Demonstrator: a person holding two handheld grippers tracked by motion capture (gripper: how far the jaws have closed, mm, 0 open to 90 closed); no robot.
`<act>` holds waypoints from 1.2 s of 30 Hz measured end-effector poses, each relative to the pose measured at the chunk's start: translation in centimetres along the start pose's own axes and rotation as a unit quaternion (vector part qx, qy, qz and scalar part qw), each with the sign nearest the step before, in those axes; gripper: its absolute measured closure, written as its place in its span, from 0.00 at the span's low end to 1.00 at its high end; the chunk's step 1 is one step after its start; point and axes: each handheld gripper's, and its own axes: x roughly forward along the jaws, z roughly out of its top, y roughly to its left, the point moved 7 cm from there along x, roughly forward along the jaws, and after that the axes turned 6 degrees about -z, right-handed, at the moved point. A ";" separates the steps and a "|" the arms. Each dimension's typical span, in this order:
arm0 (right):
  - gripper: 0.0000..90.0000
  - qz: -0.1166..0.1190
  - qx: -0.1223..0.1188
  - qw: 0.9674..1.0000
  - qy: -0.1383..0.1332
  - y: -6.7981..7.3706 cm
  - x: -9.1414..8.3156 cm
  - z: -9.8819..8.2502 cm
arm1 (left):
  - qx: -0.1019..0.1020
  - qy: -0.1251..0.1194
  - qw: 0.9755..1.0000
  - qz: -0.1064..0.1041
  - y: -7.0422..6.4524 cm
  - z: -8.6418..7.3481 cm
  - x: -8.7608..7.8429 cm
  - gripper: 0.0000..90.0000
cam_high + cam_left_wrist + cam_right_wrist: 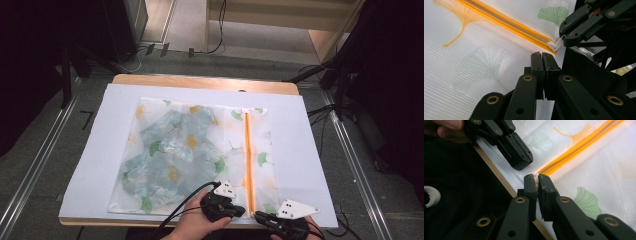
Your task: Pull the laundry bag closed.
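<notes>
A see-through mesh bag (227, 130) printed with ginkgo leaves lies flat on the white sheet, with a blue-green patterned garment (170, 155) inside it. An orange zipper (247, 160) runs along its right side to the near edge. My left gripper (241, 212) (542, 54) is shut at the bag's near hem just left of the zipper's end, and appears to pinch the mesh. My right gripper (258, 216) (536, 178) is shut on the white zipper pull (556, 44) at the zipper's near end. The two grippers' tips are almost touching.
A white sheet (100, 150) covers the wooden table (200, 81). Both hands sit at the table's near edge (499, 176). Dark stands and cables stand on the floor at the left and right of the table.
</notes>
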 end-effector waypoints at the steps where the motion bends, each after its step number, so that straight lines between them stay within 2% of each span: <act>1: 1.00 0.011 0.013 1.000 0.003 0.0 0.0 0.0 | 0.002 0.001 1.000 0.001 0.0 0.0 0.0 0.99; 3: 1.00 0.031 0.040 0.999 0.006 -0.2 0.0 -0.1 | 0.005 0.003 1.000 -0.002 -0.1 0.0 0.0 0.96; 4: 1.00 0.031 0.040 0.999 0.006 -0.2 0.0 -0.1 | 0.006 0.001 1.000 -0.009 -0.2 0.0 0.1 0.96; 5: 1.00 0.039 0.053 0.998 0.011 -0.3 0.0 -0.1 | 0.014 -0.001 1.000 -0.009 -0.5 0.1 0.4 0.95; 7: 1.00 0.041 0.057 0.997 0.013 -0.3 0.0 -0.1 | 0.020 0.000 1.000 -0.010 -0.7 0.1 0.5 0.95; 9: 1.00 0.042 0.063 0.997 0.011 -0.4 0.0 0.0 | 0.037 0.008 0.999 -0.003 -1.0 0.2 0.8 0.98; 10: 1.00 0.042 0.063 0.997 0.011 -0.4 0.0 0.0 | 0.037 0.008 0.999 -0.003 -1.0 0.2 0.8 1.00; 12: 0.96 0.033 0.063 0.997 -0.001 -0.5 -0.2 0.1 | 0.024 0.009 1.000 -0.007 -0.9 0.1 0.9 1.00; 14: 0.94 0.021 0.046 0.999 -0.005 -0.5 -0.3 0.1 | 0.013 0.007 1.000 -0.014 -0.8 0.2 0.8 1.00; 15: 0.94 0.021 0.046 0.999 -0.005 -0.5 -0.3 0.1 | 0.013 0.007 1.000 -0.014 -0.8 0.2 0.8 1.00; 16: 1.00 0.028 0.026 0.999 -0.002 -0.1 -0.5 0.0 | 0.013 0.004 1.000 -0.013 -0.7 0.2 0.8 1.00; 17: 1.00 0.027 0.017 0.999 0.001 0.0 -0.5 -0.1 | 0.013 0.004 1.000 -0.013 -0.7 0.2 0.9 1.00; 19: 1.00 0.028 0.014 1.000 0.006 0.0 -0.5 -0.2 | 0.011 0.004 1.000 -0.014 -0.8 0.2 0.8 1.00; 21: 0.99 0.025 0.007 1.000 0.012 0.1 -0.3 -0.3 | 0.004 0.004 1.000 -0.019 -0.6 0.1 0.8 1.00; 22: 0.92 0.015 0.000 1.000 0.008 0.3 -0.3 -0.2 | 0.003 0.003 1.000 -0.017 -0.6 0.2 0.7 1.00; 24: 0.90 0.018 -0.013 1.000 0.002 0.7 -0.3 0.0 | 0.009 0.007 1.000 0.000 -0.4 0.2 0.3 1.00; 25: 0.90 0.018 -0.013 1.000 0.002 0.7 -0.3 0.0 | 0.009 0.007 1.000 0.000 -0.4 0.2 0.3 1.00; 26: 0.85 0.002 -0.031 1.000 -0.001 1.0 -0.1 0.1 | 0.010 0.009 1.000 0.016 0.2 0.2 -0.2 1.00; 27: 0.85 0.002 -0.031 1.000 -0.001 1.0 -0.1 0.1 | 0.010 0.009 1.000 0.016 0.2 0.2 -0.2 1.00; 28: 0.80 -0.010 -0.047 0.999 -0.010 1.3 0.1 0.3 | -0.009 0.005 1.000 0.017 0.9 0.2 -0.6 1.00; 29: 0.80 -0.010 -0.047 0.999 -0.010 1.3 0.1 0.3 | -0.009 0.005 1.000 0.017 0.9 0.2 -0.6 1.00; 30: 0.76 -0.024 -0.069 0.997 -0.016 1.4 0.2 0.4 | -0.015 0.004 1.000 0.012 1.0 0.2 -0.6 1.00; 32: 0.72 -0.029 -0.074 0.997 -0.015 1.5 0.4 0.4 | -0.016 0.003 1.000 0.011 0.9 0.2 -0.5 1.00; 33: 0.68 -0.039 -0.090 0.995 -0.008 1.6 0.7 0.2 | -0.011 0.004 1.000 0.008 0.7 0.2 -0.4 1.00; 36: 0.64 -0.053 -0.105 0.993 -0.002 1.8 1.1 0.0 | -0.006 0.005 1.000 0.009 0.5 0.1 -0.2 1.00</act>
